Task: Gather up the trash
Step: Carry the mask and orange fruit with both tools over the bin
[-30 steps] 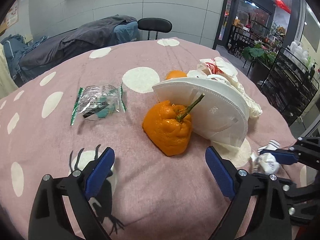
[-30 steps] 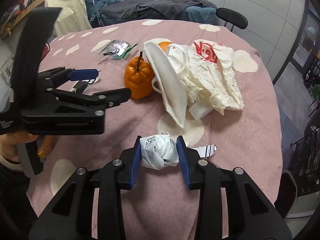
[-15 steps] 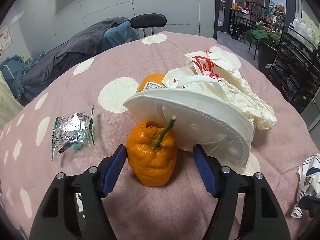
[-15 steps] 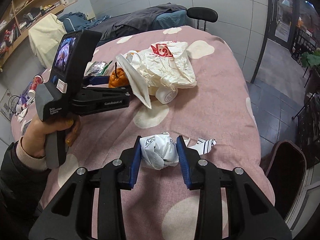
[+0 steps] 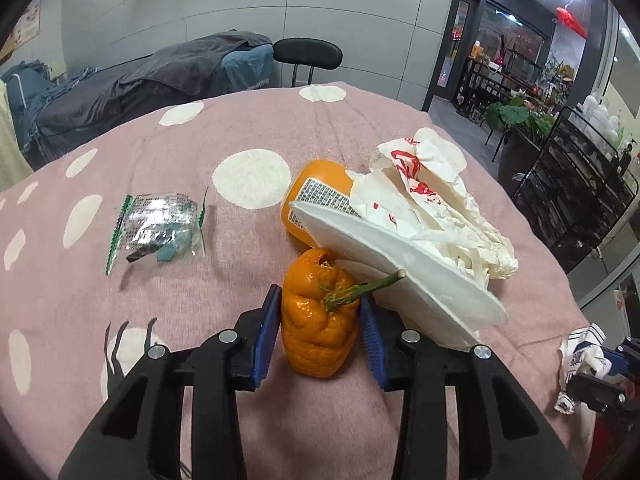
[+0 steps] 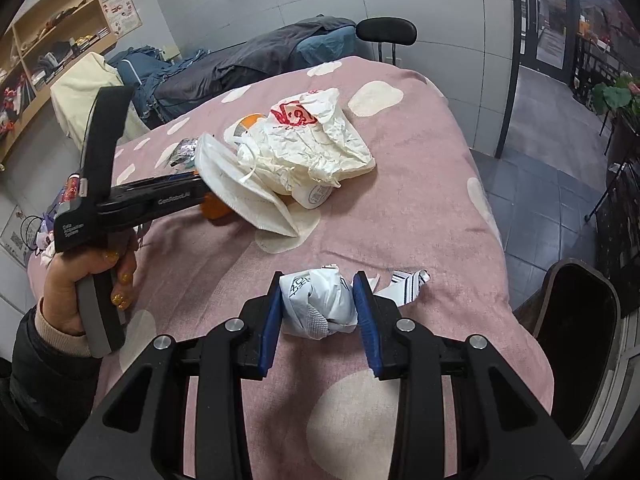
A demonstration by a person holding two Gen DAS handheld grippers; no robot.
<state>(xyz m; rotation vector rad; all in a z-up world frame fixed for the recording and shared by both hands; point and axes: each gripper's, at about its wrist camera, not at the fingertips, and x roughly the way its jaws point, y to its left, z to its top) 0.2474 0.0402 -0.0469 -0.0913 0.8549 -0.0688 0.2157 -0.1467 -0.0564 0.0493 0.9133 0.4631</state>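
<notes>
- The left gripper, low in the middle of the left view, has now closed its blue pads on the bumpy orange fruit. A second ago they were wide apart.
- The white mask leans on the fruit's stem, so it may tip.
- The right gripper still squeezes the crumpled paper ball, low in the middle of the right view.
- Both pieces look ready to carry away.

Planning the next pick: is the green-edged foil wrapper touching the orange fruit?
No: the foil wrapper lies apart from the orange fruit, bare cloth between them.

Wrinkled orange fruit upright; crumpled wrapper beside it.
</notes>
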